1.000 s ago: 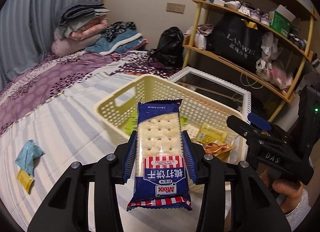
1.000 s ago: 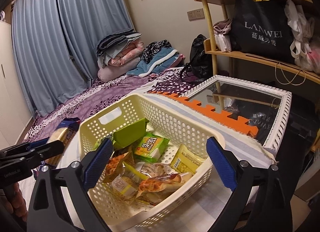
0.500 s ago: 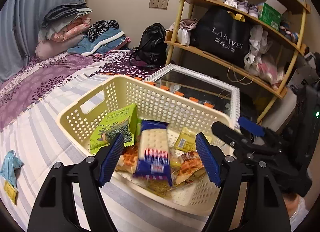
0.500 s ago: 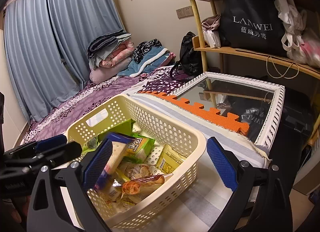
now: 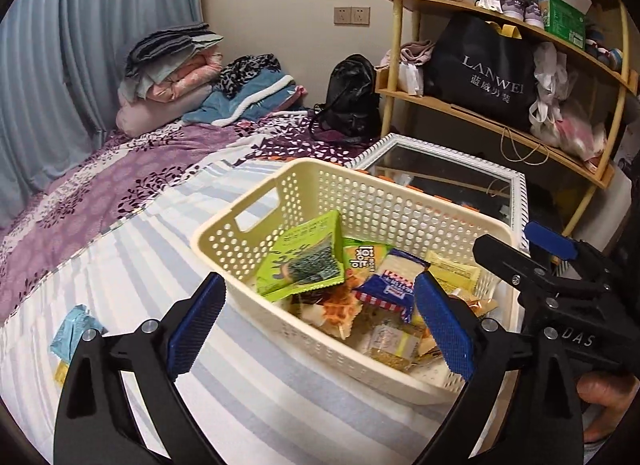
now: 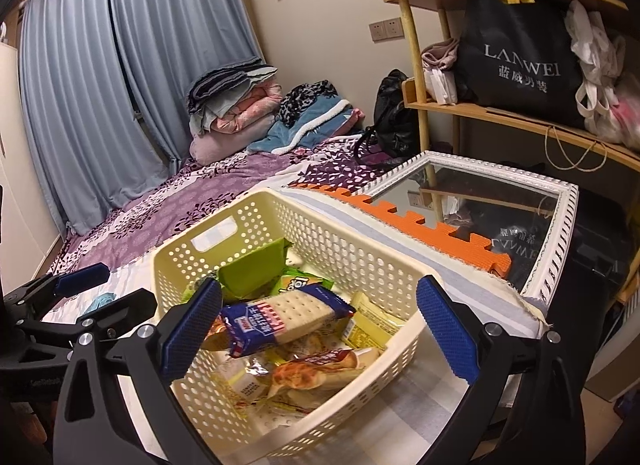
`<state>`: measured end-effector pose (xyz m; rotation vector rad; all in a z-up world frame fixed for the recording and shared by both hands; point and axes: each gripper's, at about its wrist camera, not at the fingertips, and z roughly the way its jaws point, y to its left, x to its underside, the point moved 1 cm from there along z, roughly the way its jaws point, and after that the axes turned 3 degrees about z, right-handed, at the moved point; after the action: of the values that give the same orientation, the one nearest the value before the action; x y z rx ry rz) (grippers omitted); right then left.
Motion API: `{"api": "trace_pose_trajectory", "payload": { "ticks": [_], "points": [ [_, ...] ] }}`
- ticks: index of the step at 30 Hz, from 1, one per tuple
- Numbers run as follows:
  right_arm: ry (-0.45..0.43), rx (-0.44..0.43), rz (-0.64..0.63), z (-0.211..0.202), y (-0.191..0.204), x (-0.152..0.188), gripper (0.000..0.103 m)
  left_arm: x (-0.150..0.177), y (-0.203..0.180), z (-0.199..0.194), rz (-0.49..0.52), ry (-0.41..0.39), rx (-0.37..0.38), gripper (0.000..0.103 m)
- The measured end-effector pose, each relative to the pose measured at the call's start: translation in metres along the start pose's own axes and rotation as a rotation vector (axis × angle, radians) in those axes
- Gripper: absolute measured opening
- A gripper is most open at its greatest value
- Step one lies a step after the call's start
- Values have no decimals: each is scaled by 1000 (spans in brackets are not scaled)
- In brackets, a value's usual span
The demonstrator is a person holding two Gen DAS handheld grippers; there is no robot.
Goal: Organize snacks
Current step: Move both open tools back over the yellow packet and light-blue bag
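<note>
A cream perforated basket (image 5: 304, 185) (image 6: 400, 261) stands on the striped bed, holding several snack packets. The blue soda-biscuit packet (image 5: 390, 283) (image 6: 280, 321) lies on top of them, beside a green packet (image 5: 304, 261) (image 6: 252, 269). My left gripper (image 5: 318, 325) is open and empty, just in front of the basket's near wall. My right gripper (image 6: 318, 333) is open and empty over the basket's right end; it also shows in the left wrist view (image 5: 536, 261). A light-blue packet (image 5: 74, 333) and a small yellow one (image 5: 61, 371) lie loose on the bed at left.
A white-framed mirror (image 6: 500, 205) and orange foam mat (image 6: 416, 229) lie past the basket. A wooden shelf with a black bag (image 5: 484, 69) stands at right. Folded bedding (image 5: 172, 65) and a black backpack (image 5: 352, 97) sit at the far end of the bed.
My left gripper opened and let go of the blue soda-biscuit packet, which dropped into the basket. The left gripper then drew back towards the near side. The right gripper stayed open.
</note>
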<state>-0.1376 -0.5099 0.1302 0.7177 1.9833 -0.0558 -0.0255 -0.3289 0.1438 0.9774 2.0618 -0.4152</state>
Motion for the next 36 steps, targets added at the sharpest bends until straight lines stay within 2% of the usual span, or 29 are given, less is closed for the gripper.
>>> {"api": "trace_pose_trajectory", "payload": {
  "ticks": [24,36],
  "points": [
    [31,-56,-134,0,76,9,97,27,64,-38,-101,-27,-97,96],
    [75,-36,-264,10,125,26,97,58,111,-46,-195,0,-162,96]
  ]
}}
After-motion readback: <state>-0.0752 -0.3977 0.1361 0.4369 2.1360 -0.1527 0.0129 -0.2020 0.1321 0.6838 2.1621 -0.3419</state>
